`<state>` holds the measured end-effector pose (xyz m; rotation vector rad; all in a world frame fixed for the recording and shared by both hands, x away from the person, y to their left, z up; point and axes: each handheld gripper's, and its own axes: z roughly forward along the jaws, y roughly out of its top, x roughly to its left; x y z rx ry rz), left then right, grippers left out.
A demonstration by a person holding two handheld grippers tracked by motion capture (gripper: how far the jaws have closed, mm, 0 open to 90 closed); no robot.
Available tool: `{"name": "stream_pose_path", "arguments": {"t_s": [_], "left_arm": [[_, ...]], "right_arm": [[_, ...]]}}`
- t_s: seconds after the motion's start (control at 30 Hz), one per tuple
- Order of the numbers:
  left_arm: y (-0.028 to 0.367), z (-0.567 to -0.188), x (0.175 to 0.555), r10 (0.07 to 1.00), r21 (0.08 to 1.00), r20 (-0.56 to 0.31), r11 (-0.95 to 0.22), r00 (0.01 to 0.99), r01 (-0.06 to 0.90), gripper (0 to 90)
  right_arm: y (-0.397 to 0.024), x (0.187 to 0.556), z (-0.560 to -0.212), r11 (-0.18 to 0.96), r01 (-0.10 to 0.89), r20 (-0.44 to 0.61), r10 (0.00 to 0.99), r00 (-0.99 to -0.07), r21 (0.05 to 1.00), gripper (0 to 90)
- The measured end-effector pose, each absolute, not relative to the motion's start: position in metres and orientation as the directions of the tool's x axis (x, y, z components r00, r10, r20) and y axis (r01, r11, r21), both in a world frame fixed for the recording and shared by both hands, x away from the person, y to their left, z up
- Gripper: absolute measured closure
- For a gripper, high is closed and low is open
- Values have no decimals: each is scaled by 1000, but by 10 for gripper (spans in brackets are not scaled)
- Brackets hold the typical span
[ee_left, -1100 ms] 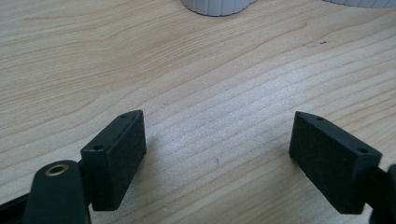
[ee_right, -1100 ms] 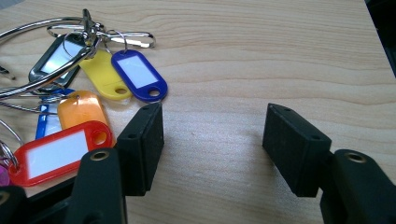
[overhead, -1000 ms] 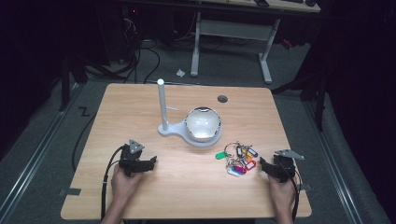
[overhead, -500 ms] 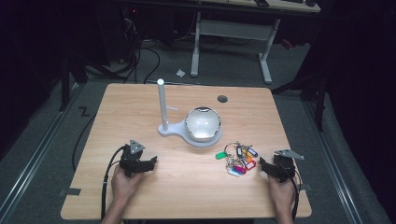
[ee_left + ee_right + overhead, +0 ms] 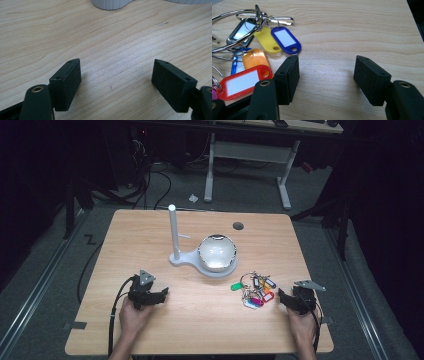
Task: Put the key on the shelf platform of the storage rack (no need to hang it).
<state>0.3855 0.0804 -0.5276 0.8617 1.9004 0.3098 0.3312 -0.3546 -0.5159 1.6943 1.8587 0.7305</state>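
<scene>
A: Where do your two grippers sit, taking the bunch of key tags [image 5: 254, 290] as the mark?

B: Your right gripper [image 5: 286, 298] rests on the desk [image 5: 150, 227] just to the right of the bunch, its jaws pointing toward it. Your left gripper [image 5: 161, 295] lies well apart from the bunch, on its left, also low on the desk.

A: How do your jaws stand?

B: Both pairs are spread wide with nothing between them. In the right gripper view your right gripper [image 5: 325, 75] has bare wood in its gap, and the red tag [image 5: 244, 81] lies just beside one jaw. I cannot tell whether they touch. In the left gripper view your left gripper [image 5: 116, 82] also frames only wood grain.

A: And the bunch itself?

B: It lies flat on the desk, untouched, with its tags fanned out: a blue tag [image 5: 285, 40], a yellow tag [image 5: 267, 40] and an orange tag [image 5: 254, 58] hang from metal rings [image 5: 234, 15]. Just beyond the bunch, to its left, stands the white stand [image 5: 192, 261] carrying a shiny dome [image 5: 217, 252] and an upright white post [image 5: 173, 232].
</scene>
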Motion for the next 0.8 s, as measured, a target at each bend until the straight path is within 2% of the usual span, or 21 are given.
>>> {"name": "stream_pose_path", "arguments": {"t_s": [0.23,0.8], "left_arm": [[80,-527,385,683,549,-682,715,-262,433,231],[80,-527,385,683,549,-682,715,-262,433,229]], "right_arm": [[-353,330,-515,81,717,-23,996,-91,692,444],[-345,322,-506,78,695,30,990,-141,714,481]]}}
